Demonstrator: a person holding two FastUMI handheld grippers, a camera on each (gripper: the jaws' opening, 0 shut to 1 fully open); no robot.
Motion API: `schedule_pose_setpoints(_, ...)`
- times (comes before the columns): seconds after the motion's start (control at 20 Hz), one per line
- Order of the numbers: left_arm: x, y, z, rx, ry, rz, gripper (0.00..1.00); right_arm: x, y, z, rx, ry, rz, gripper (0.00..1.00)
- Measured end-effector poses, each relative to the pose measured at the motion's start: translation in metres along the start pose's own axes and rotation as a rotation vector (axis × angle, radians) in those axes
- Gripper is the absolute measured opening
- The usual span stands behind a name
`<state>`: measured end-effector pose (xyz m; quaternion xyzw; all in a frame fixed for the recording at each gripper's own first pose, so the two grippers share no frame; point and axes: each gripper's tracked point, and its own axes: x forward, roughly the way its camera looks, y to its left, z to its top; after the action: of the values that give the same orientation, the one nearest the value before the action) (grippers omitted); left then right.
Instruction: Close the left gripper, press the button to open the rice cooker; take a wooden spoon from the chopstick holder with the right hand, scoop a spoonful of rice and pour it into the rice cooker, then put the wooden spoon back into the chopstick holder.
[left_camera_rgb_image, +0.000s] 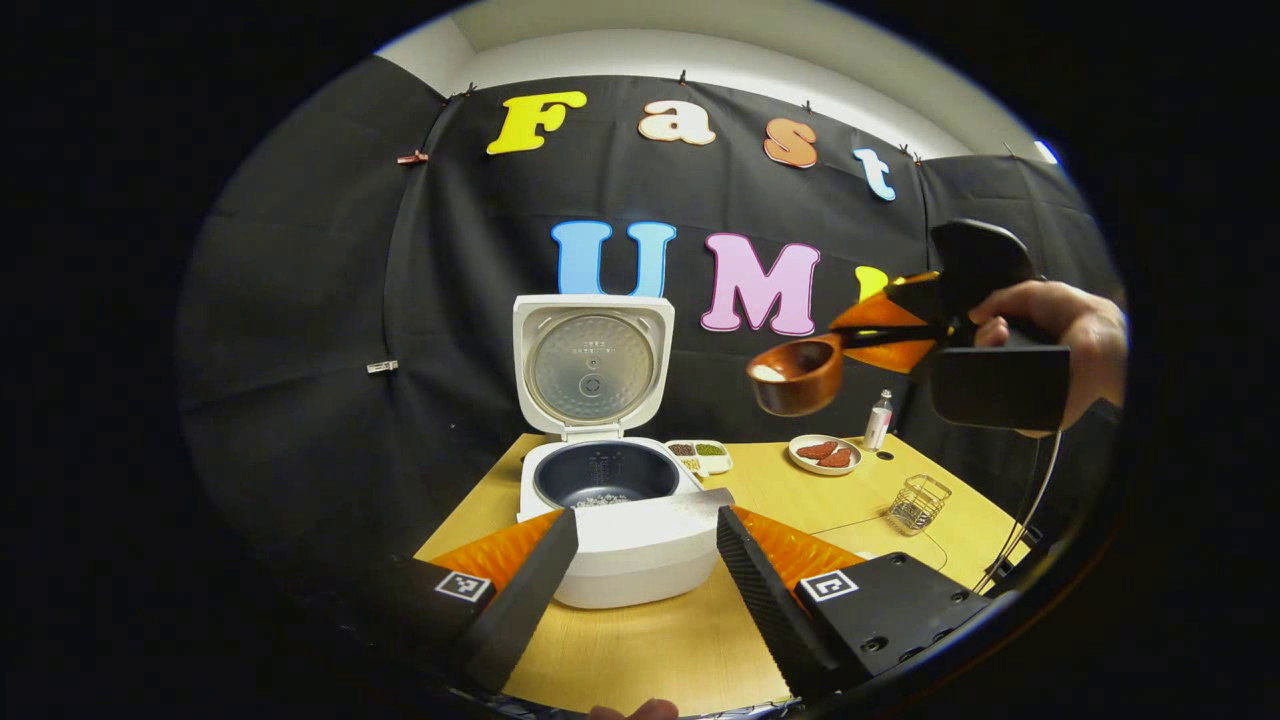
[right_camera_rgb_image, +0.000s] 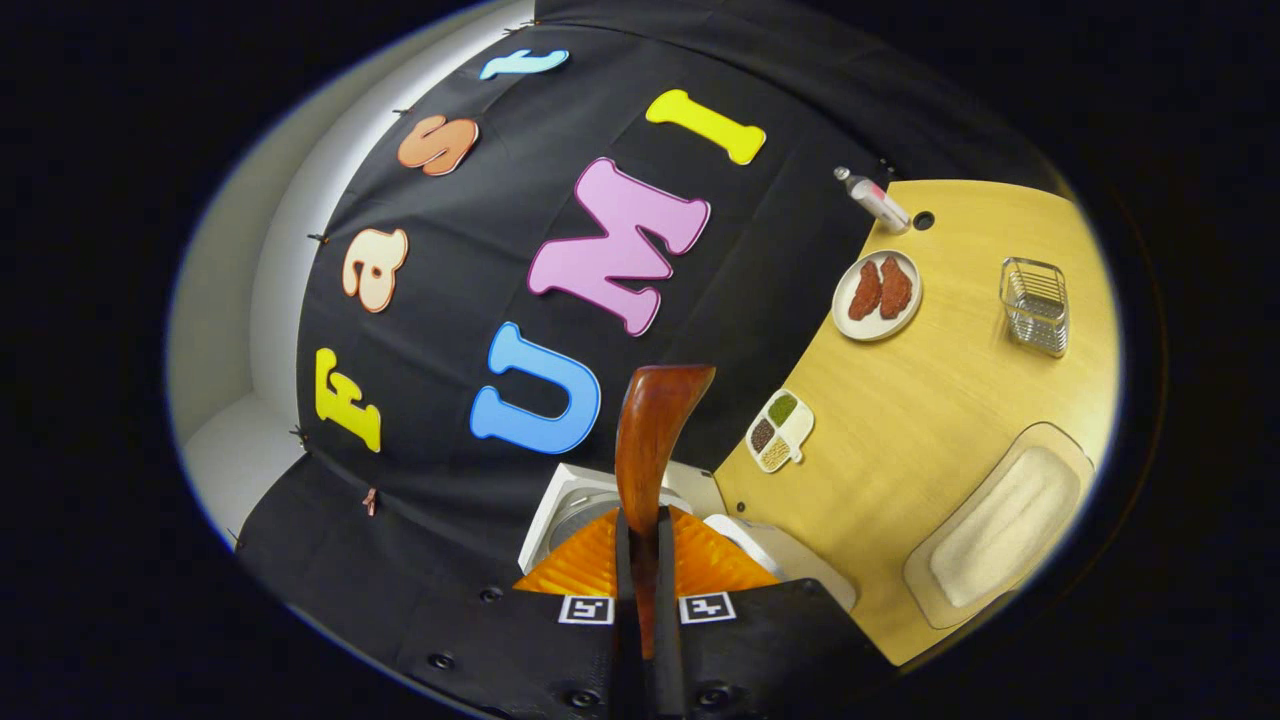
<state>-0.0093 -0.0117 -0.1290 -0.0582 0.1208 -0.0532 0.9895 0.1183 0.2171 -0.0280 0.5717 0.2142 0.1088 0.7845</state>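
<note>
Spoon (left_camera_rgb_image: 800, 373) is clamped by its handle in the right gripper (left_camera_rgb_image: 925, 330), up and to the right of the open rice cooker (left_camera_rgb_image: 610, 500), bowl pointed toward it. Left gripper (left_camera_rgb_image: 640, 560) is held spread open, empty, in front of the cooker; the chopstick holder (left_camera_rgb_image: 918, 503) sits well apart on the right.

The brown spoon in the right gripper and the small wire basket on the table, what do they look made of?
The brown spoon looks like wood with a glossy varnish: warm reddish-brown tone, highlights along its handle. The small wire basket looks like bare shiny metal: thin silvery rods in an open grid.
</note>
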Motion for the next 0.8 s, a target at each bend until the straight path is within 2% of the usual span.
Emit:
schedule_pose_setpoints(0.25,0.001,0.005,-0.001,-0.015,-0.009,0.007,0.96,0.042,0.024,-0.034,-0.031,0.028,0.007,0.09)
schedule_pose_setpoints(0.6,0.002,0.029,-0.013,-0.047,0.015,0.034,0.96,0.104,0.01,-0.084,-0.142,0.069,-0.037,0.09)
schedule_pose_setpoints(0.8,0.007,0.044,-0.018,-0.058,0.025,0.053,0.97,0.135,-0.004,-0.102,-0.27,0.062,-0.07,0.09)
